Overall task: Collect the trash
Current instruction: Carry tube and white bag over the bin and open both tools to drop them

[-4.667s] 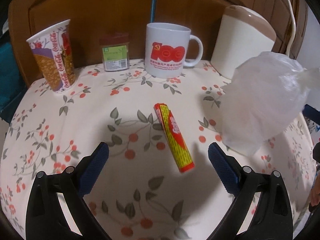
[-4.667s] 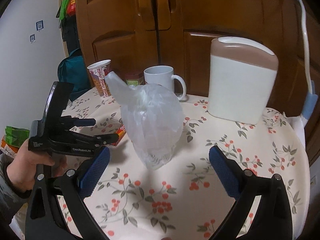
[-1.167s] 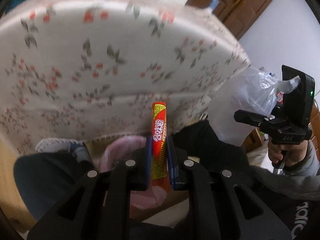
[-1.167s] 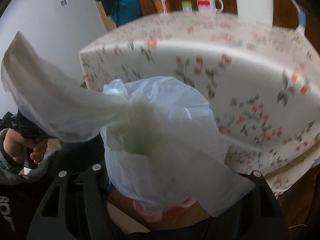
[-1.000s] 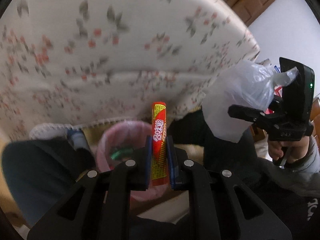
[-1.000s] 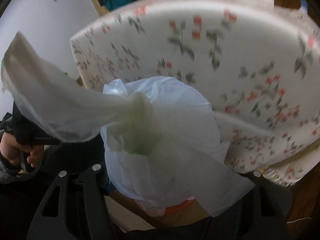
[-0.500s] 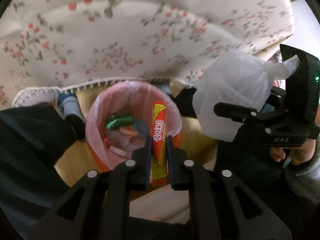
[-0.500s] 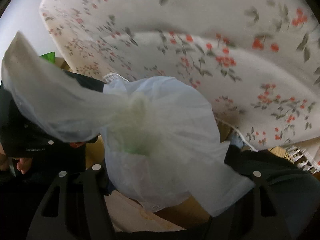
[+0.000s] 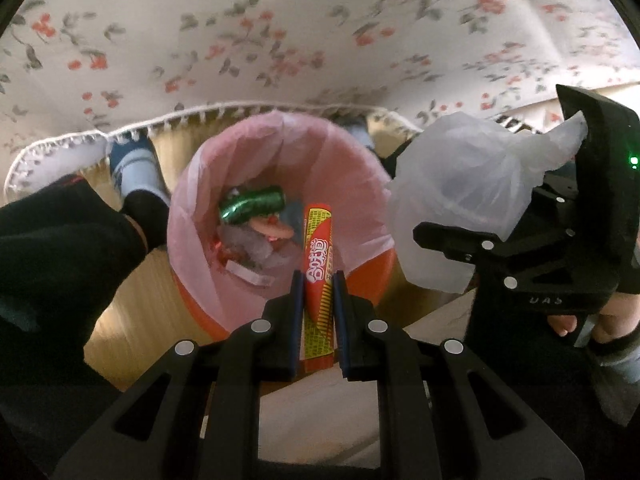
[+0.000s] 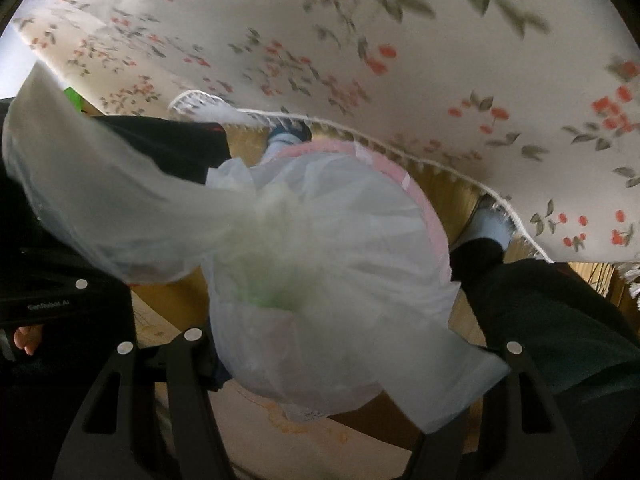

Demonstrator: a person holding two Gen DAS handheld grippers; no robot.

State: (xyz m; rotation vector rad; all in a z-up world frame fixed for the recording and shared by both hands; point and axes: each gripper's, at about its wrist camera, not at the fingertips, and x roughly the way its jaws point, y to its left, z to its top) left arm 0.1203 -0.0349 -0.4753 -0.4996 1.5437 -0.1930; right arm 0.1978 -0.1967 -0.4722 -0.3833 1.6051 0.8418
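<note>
My left gripper (image 9: pixel 316 280) is shut on a red and yellow snack wrapper (image 9: pixel 318 264) and holds it above an orange trash bin with a pink liner (image 9: pixel 352 168). The bin holds a green wrapper (image 9: pixel 250 204) and other scraps. My right gripper (image 9: pixel 452 240) holds a crumpled clear plastic bag (image 9: pixel 464 184) just right of the bin. In the right wrist view the plastic bag (image 10: pixel 328 264) fills the middle and hides the fingertips; the bin's pink rim (image 10: pixel 420 200) shows behind it.
The floral tablecloth (image 9: pixel 280 40) hangs over the table edge above the bin, with a fringe (image 9: pixel 160 128). The person's dark legs (image 9: pixel 60 260) and slippered feet (image 9: pixel 136 164) flank the bin on the wooden floor.
Both grippers left the table top with the wrapper and the bag, and tilted down. In the last half second the bin has come closer and more centred under the left gripper.
</note>
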